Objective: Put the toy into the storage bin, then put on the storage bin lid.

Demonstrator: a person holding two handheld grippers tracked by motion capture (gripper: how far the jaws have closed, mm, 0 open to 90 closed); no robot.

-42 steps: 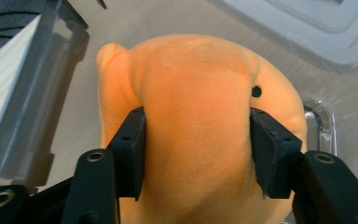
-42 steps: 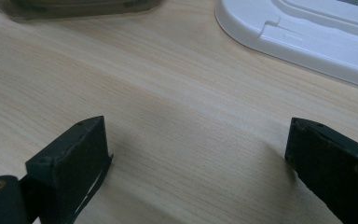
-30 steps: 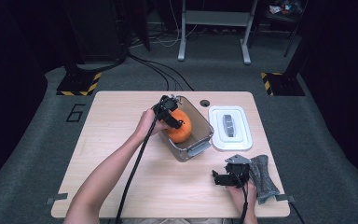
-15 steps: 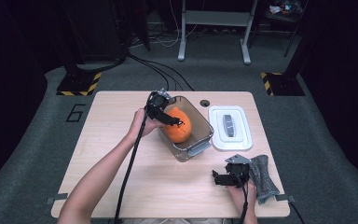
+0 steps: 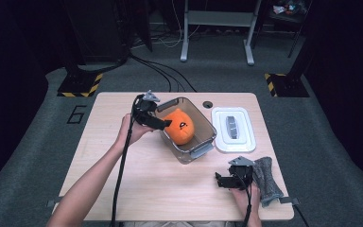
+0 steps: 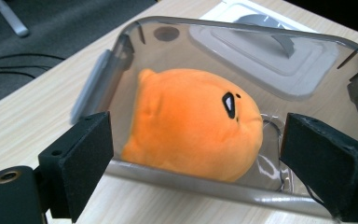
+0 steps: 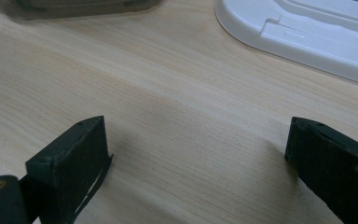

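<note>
Our left tongs (image 6: pixel 193 154), spread wide with nothing held, face the orange plush toy (image 6: pixel 193 123) lying in the clear tub (image 6: pixel 242 35) just ahead, so we should back out level while the right tongs (image 7: pixel 196 154) rest spread.

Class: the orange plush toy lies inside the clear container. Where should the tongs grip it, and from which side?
Probably from above, through the container's open top, since clear walls surround the orange plush toy. Close on its rounded, soft body across the narrower width. The left tongs are open, facing it.
</note>
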